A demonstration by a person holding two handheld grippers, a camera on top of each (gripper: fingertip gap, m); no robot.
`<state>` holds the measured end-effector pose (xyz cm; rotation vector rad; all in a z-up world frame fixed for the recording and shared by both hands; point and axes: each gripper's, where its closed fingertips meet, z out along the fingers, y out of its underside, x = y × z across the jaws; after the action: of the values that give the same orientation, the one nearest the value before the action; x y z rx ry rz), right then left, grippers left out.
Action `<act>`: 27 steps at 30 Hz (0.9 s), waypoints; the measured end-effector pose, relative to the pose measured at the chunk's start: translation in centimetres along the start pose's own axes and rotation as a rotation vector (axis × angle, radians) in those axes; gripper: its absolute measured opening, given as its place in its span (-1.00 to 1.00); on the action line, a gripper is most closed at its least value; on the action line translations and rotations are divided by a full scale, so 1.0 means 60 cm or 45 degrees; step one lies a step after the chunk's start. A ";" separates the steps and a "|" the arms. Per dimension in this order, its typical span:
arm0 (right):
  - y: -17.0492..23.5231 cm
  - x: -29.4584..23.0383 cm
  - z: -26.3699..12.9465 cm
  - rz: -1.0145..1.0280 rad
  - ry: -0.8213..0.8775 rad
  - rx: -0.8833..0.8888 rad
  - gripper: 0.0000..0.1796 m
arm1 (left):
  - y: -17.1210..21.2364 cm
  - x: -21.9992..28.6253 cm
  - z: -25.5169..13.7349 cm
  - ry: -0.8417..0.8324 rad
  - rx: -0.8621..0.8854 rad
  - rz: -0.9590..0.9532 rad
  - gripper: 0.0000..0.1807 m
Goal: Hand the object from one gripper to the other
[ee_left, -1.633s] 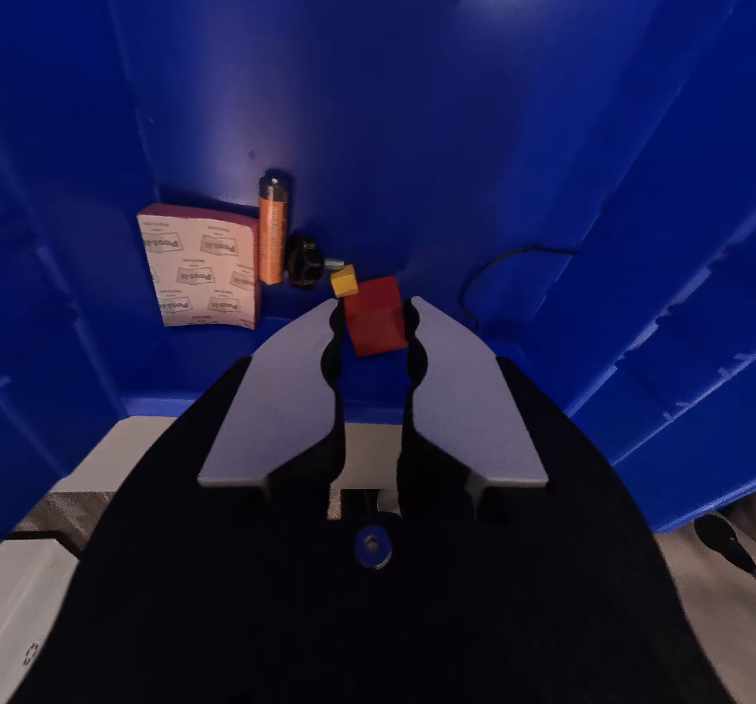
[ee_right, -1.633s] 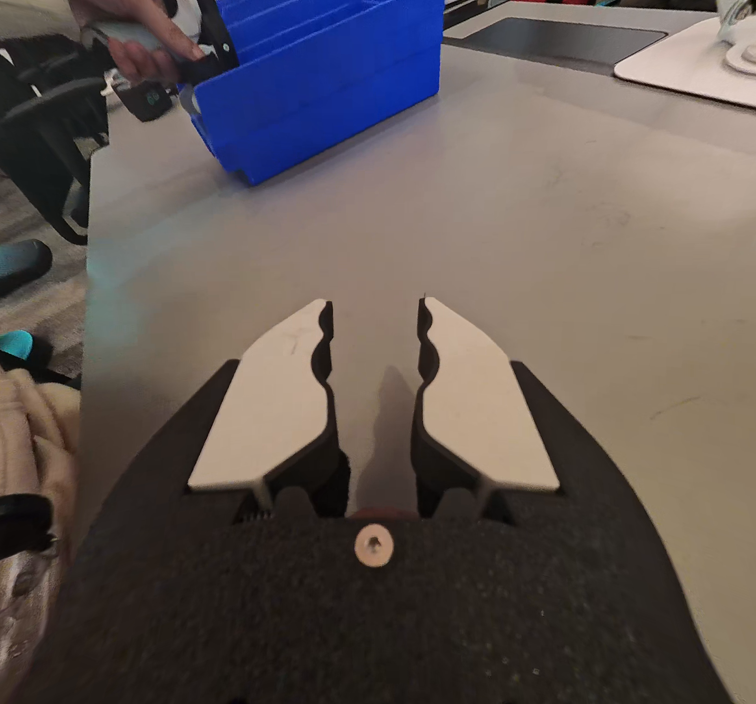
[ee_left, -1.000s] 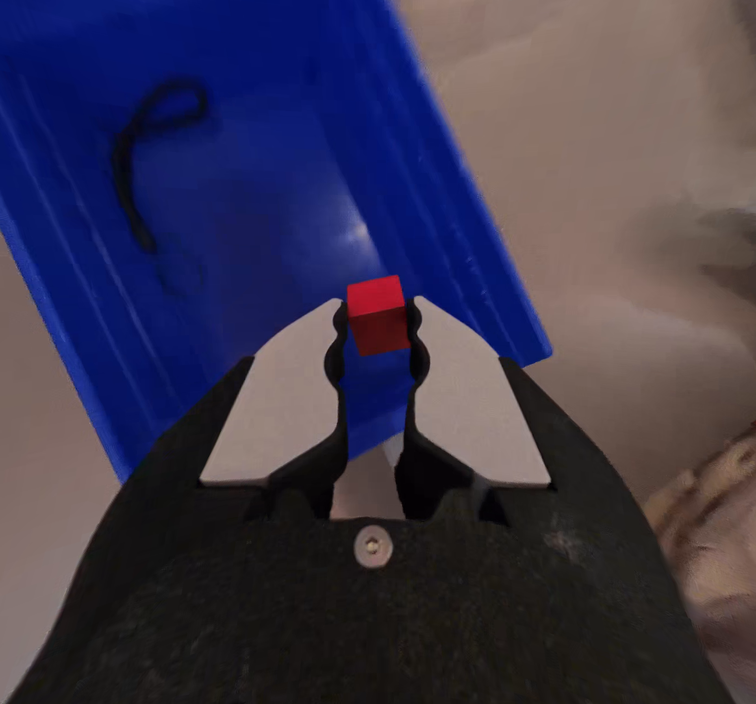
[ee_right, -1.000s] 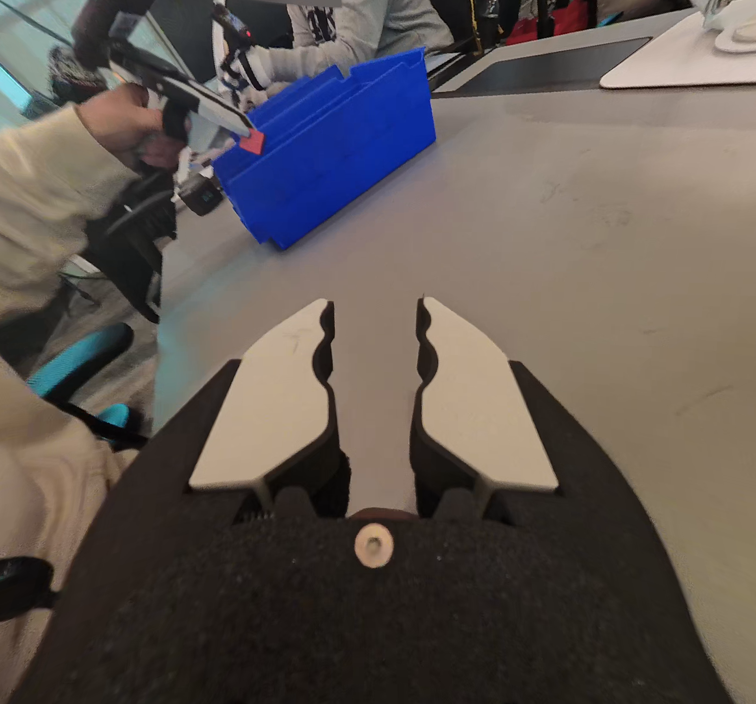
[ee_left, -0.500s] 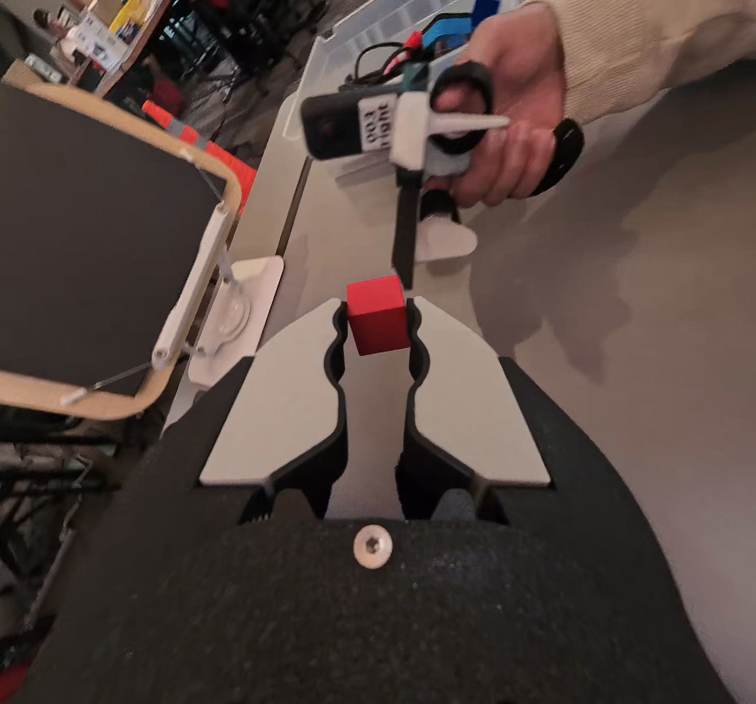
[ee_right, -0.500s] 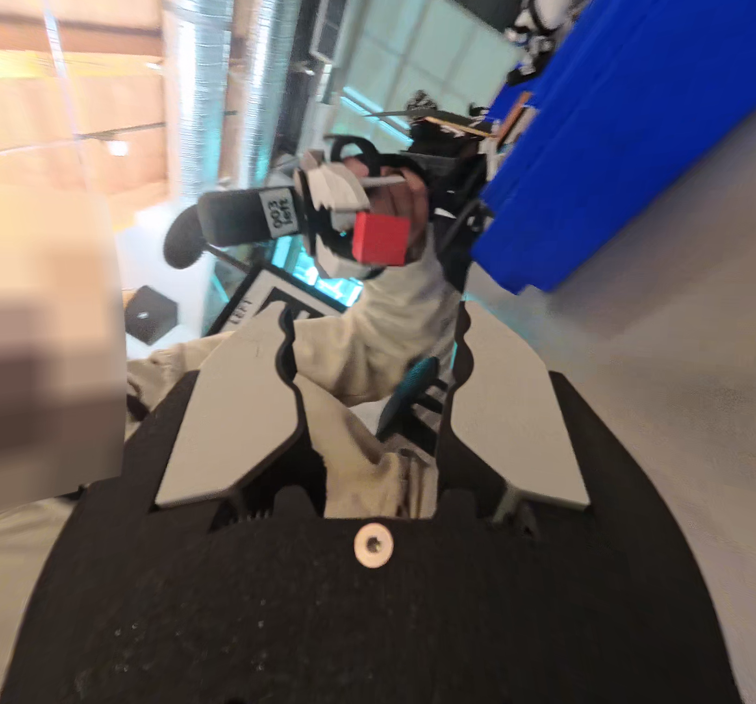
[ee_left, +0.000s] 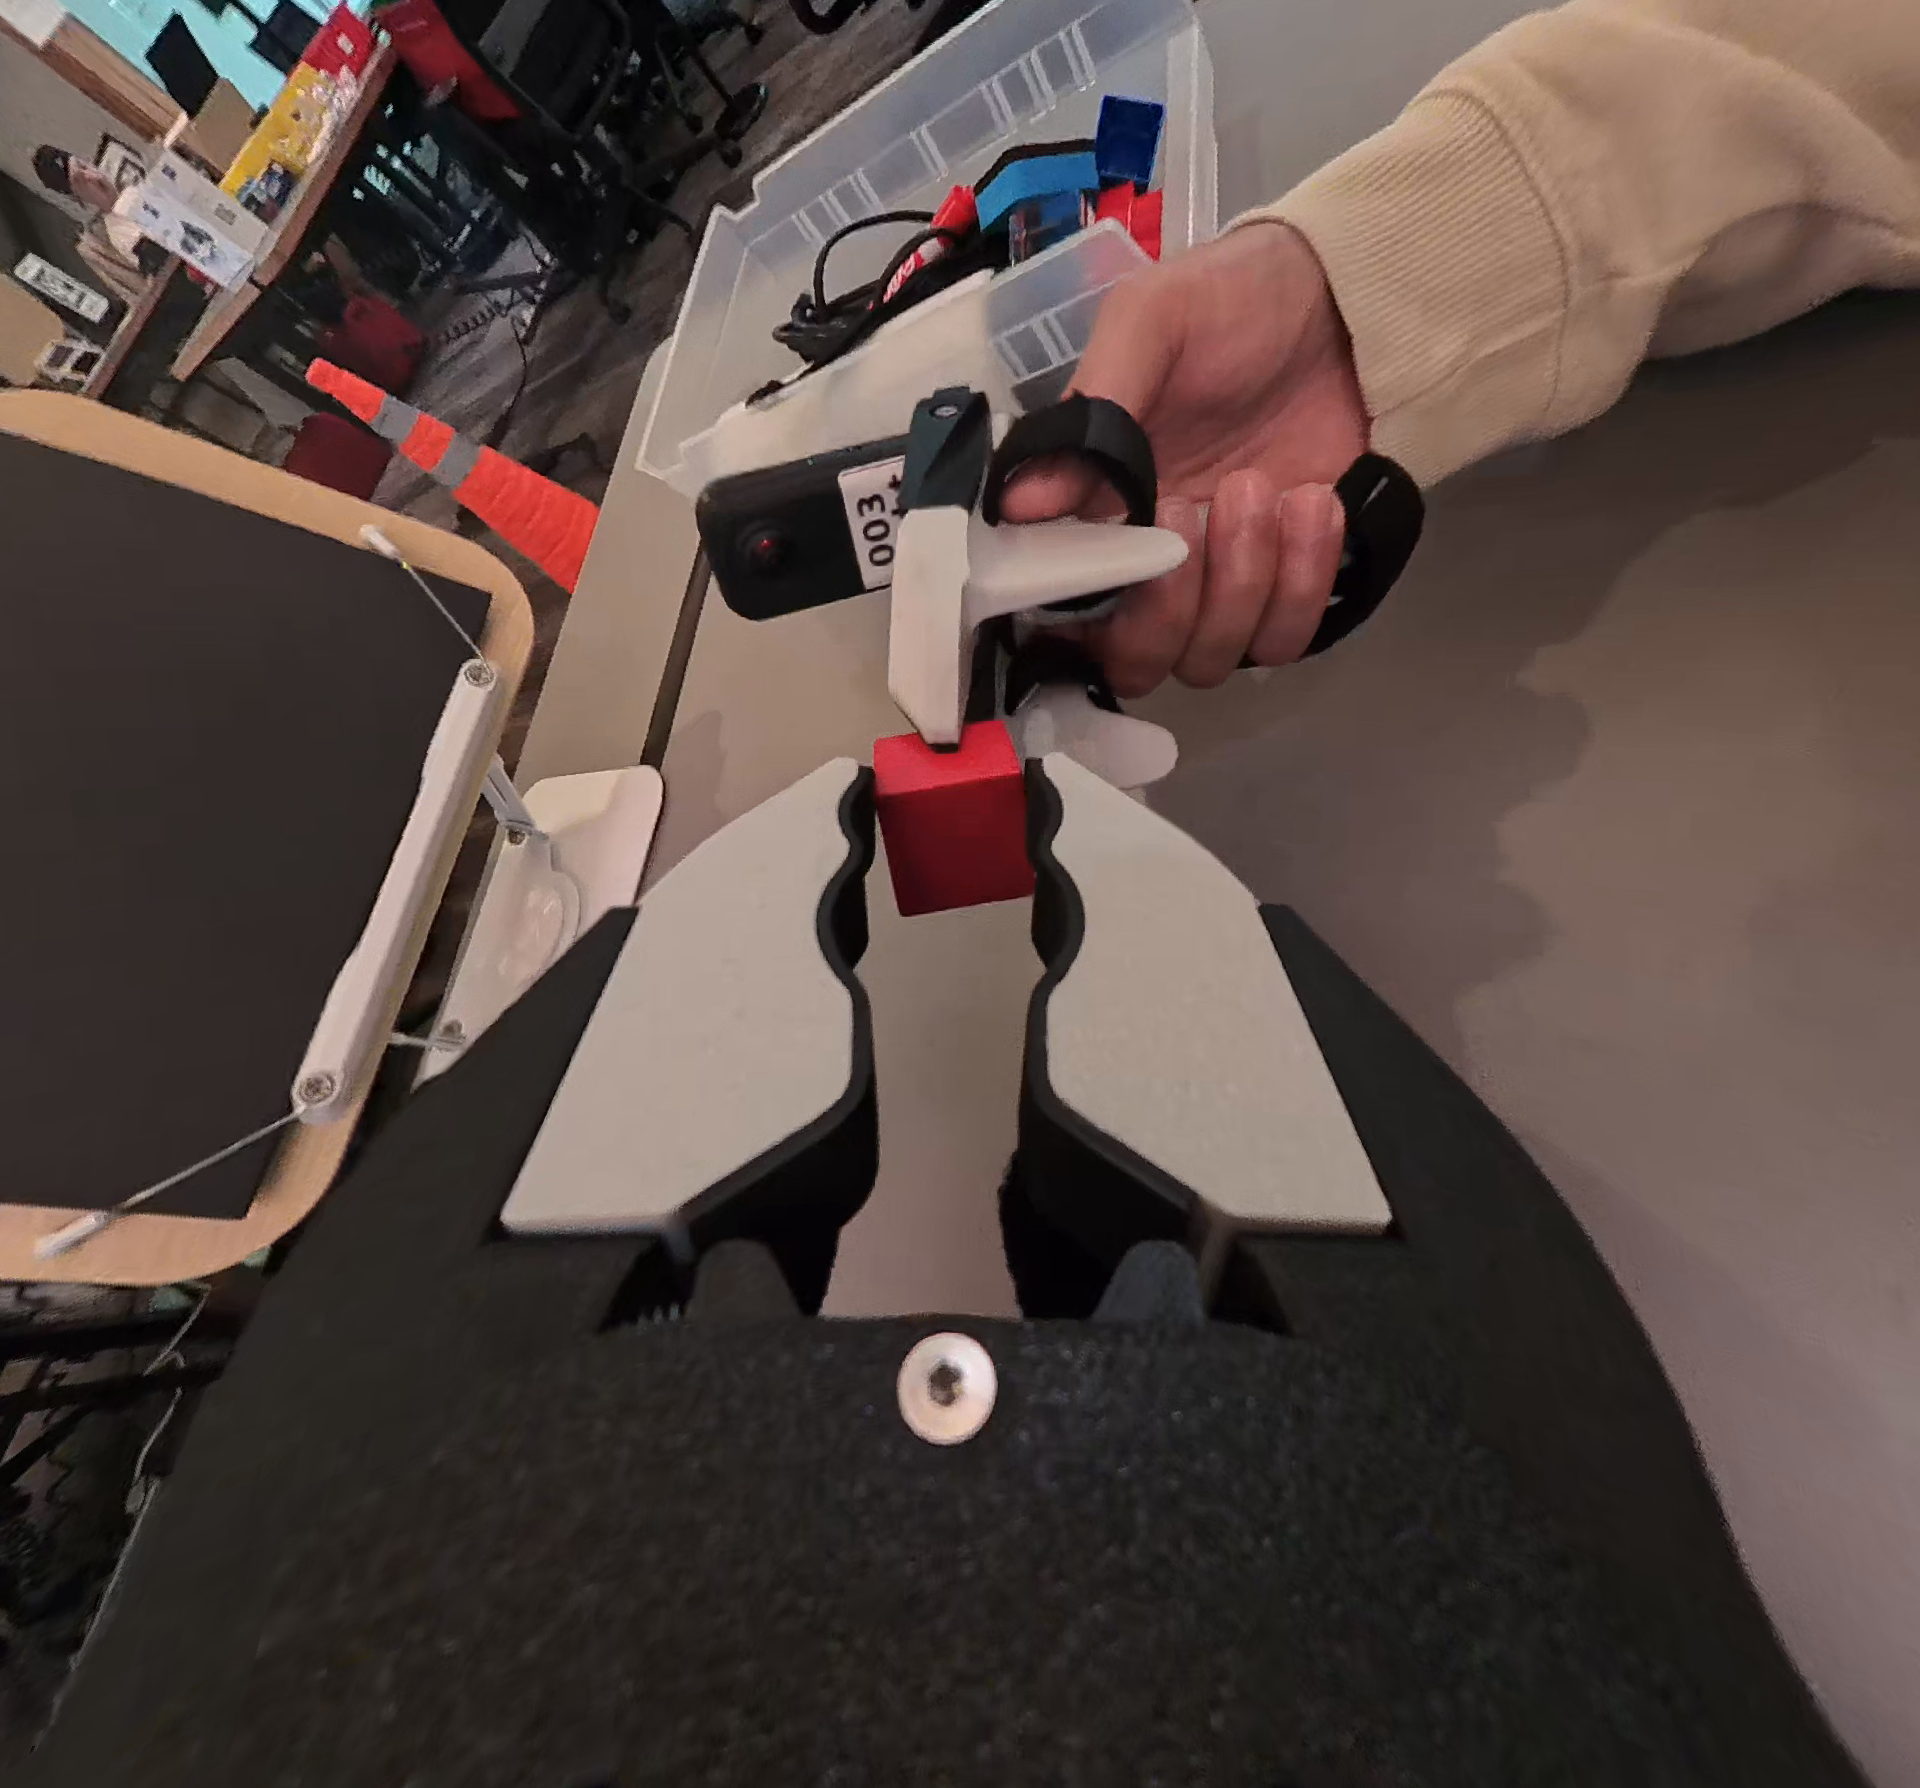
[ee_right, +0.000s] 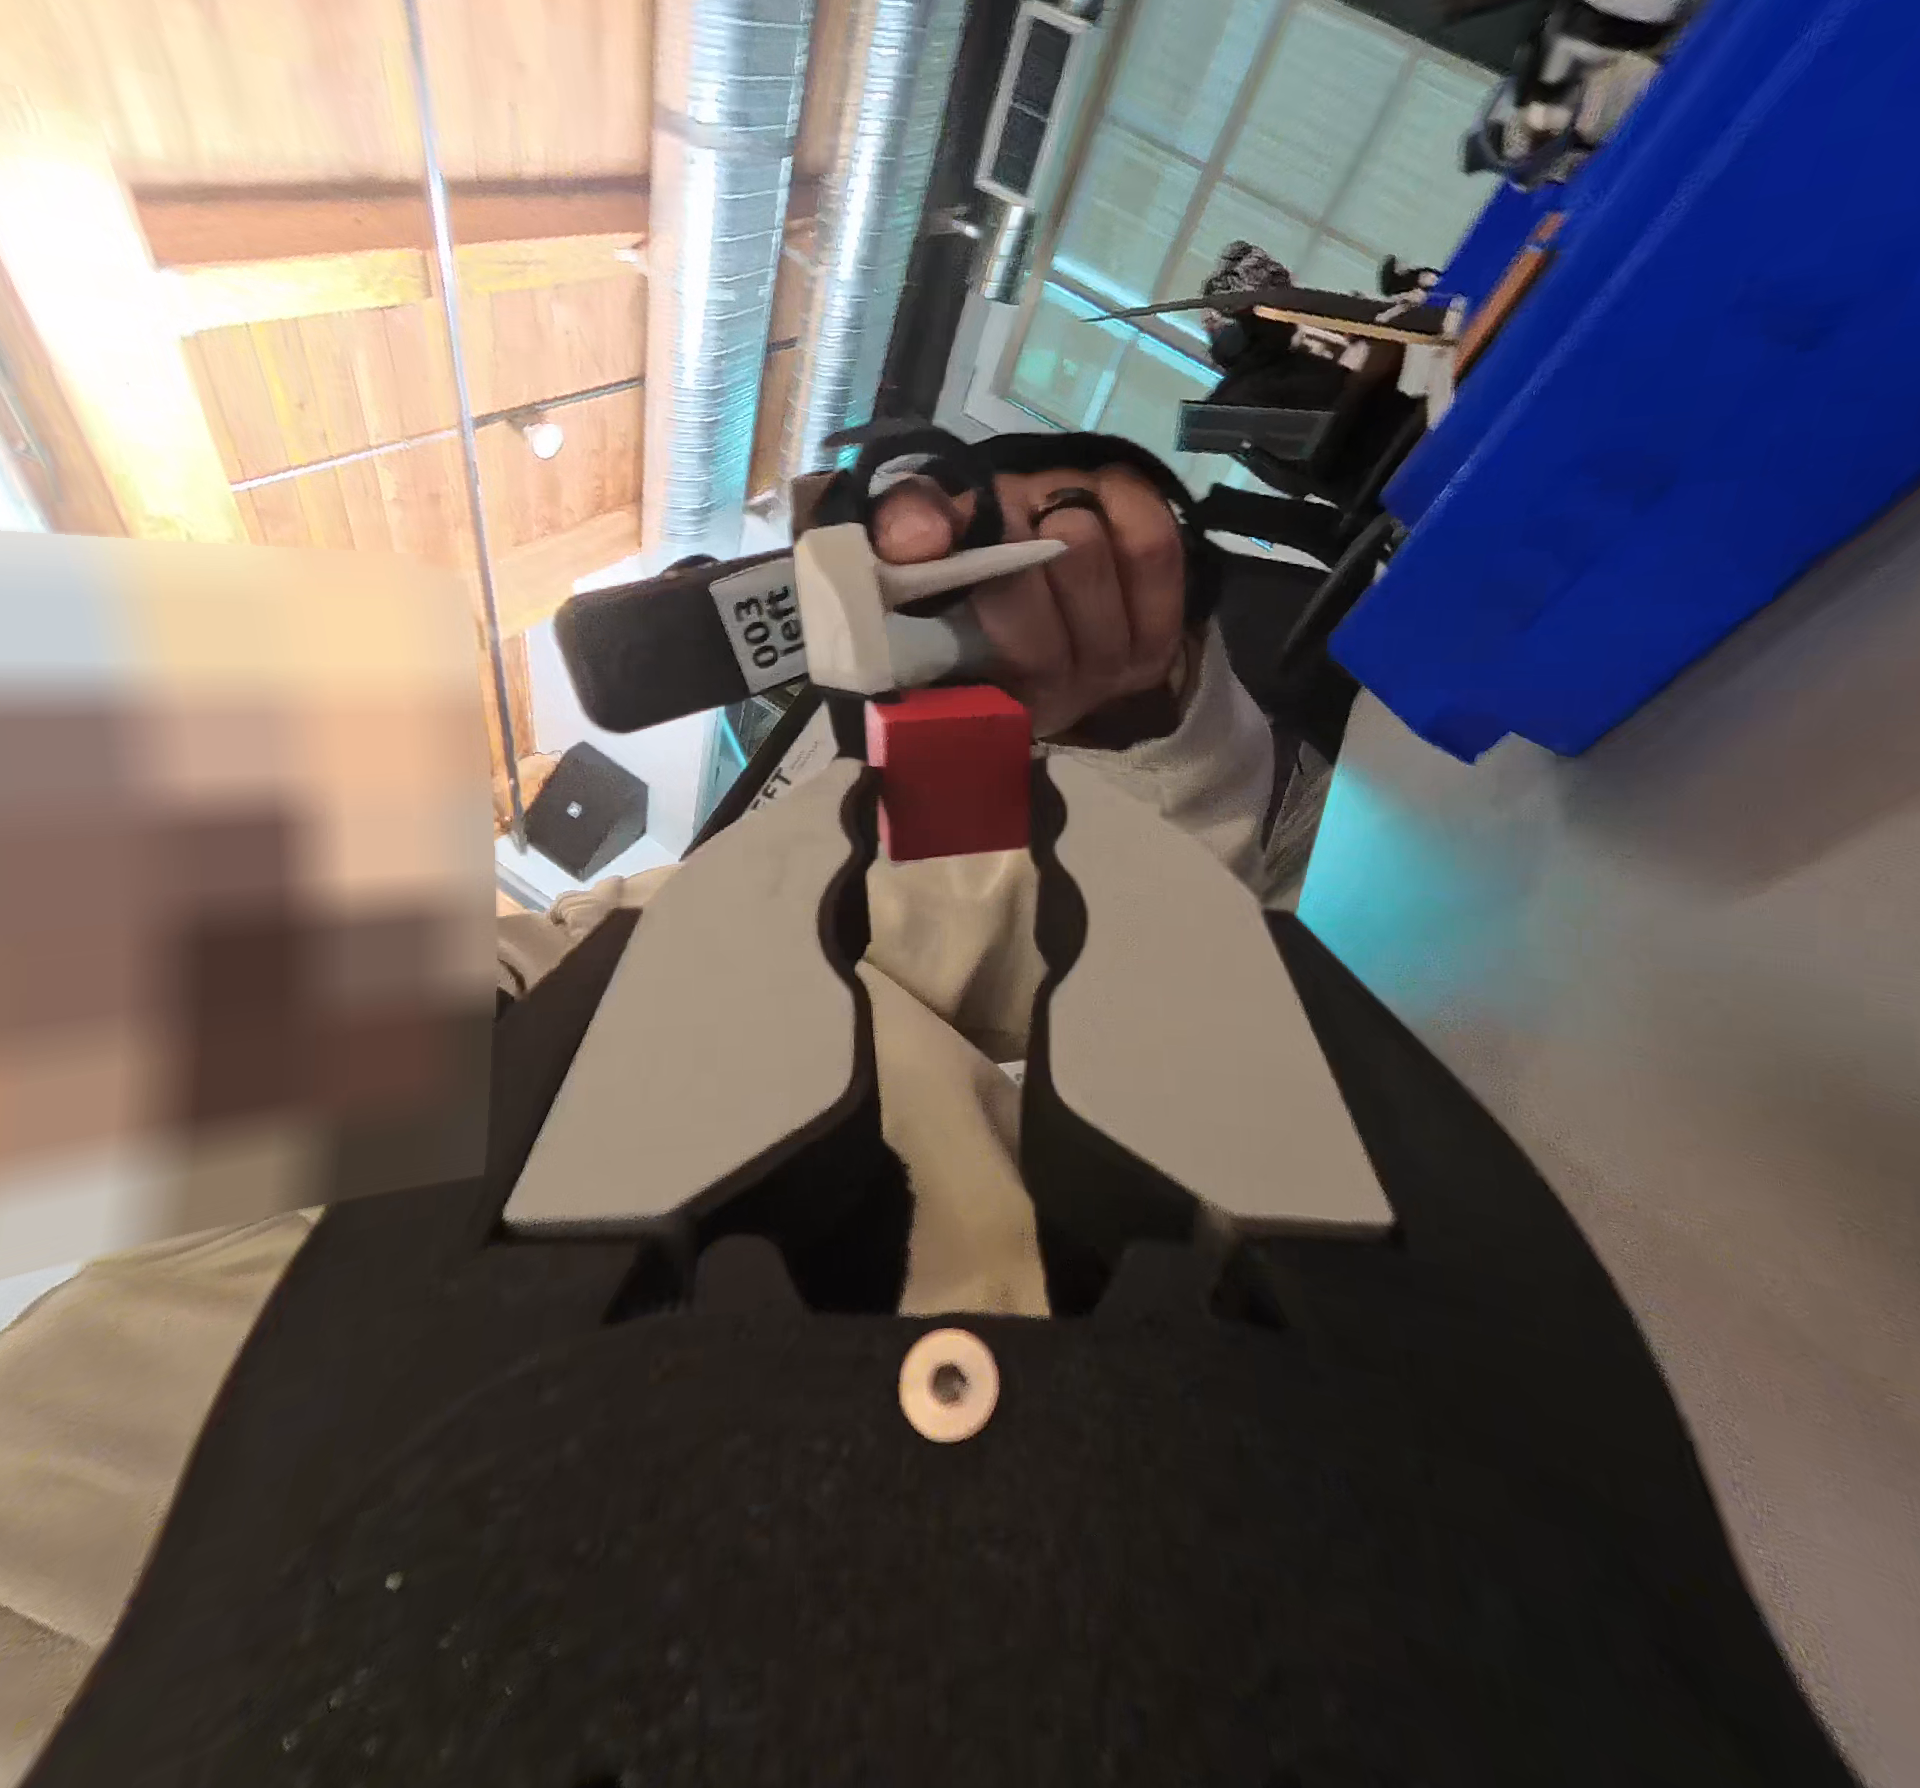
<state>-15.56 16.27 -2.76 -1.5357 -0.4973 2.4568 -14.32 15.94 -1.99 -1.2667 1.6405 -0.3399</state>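
A red cube (ee_left: 951,839) is held above the grey table (ee_left: 1610,1063) between both grippers. My left gripper (ee_left: 951,803) is shut on it, fingertips on its left and right faces. My right gripper (ee_left: 997,741), held by a hand in a cream sleeve, comes from the far side turned a quarter turn, with one finger (ee_left: 925,637) on the cube's top. In the right wrist view the cube (ee_right: 951,788) sits between my right gripper's (ee_right: 948,793) fingertips, which touch its sides. The left gripper (ee_right: 883,689) holds it from behind there.
A clear plastic bin (ee_left: 1039,76) with cables and blue and red parts stands at the back of the table. A black panel with a wooden rim (ee_left: 208,803) and a white base (ee_left: 592,824) are on the left. A blue bin (ee_right: 1662,388) stands to the right.
My left gripper lifted the cube out of the blue bin and swung it toward the right gripper. The right gripper rose, turned, opened wide, then closed onto the cube.
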 end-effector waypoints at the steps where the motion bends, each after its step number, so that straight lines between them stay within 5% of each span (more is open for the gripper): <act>1: 0.000 0.005 -0.004 0.019 0.010 -0.002 -0.70 | 0.005 0.001 0.004 -0.001 -0.020 -0.030 -0.70; 6: 0.001 0.028 -0.033 0.135 0.039 0.019 -0.70 | 0.018 0.013 0.017 0.038 -0.026 -0.315 -0.63; 14: -0.019 0.055 -0.095 0.083 0.223 0.069 -0.70 | 0.044 0.029 0.023 -0.006 -0.056 -0.450 -0.60; 19: 0.053 -0.004 -0.076 0.321 -0.141 -0.332 -0.70 | 0.025 0.068 0.025 0.186 0.050 -0.568 -0.43; 27: 0.169 -0.027 -0.034 0.316 -0.222 -0.809 -0.70 | -0.037 0.150 0.015 0.637 0.279 -0.705 -0.38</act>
<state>-12.95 6.73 -6.10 -1.6722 -1.2922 2.8008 -11.95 7.68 -5.58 -1.5285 1.5617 -1.2238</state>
